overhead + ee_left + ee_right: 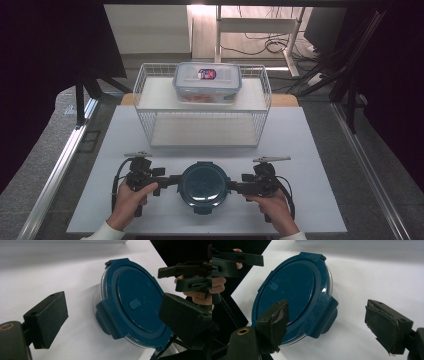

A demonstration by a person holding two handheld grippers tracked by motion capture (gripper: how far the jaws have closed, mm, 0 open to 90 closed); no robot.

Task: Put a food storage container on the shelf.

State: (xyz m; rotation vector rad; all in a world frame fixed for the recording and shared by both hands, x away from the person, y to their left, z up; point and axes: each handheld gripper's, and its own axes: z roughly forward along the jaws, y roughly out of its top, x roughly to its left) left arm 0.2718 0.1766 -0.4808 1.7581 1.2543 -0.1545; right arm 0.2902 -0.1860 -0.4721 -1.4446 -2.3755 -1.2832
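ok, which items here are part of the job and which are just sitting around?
In play:
round blue-lidded container
left gripper, jaws open beside it
right gripper, jaws open beside it

Lying about:
wire rack
rectangular lidded box on top of the rack

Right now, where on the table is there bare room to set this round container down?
Bare white table lies left and right of the wire basket, and between it and the round blue-lidded container. It is crowded around that container, where the left gripper and right gripper flank it.

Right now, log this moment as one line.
left gripper: open | right gripper: open | round blue-lidded container: between them, on table, unheld
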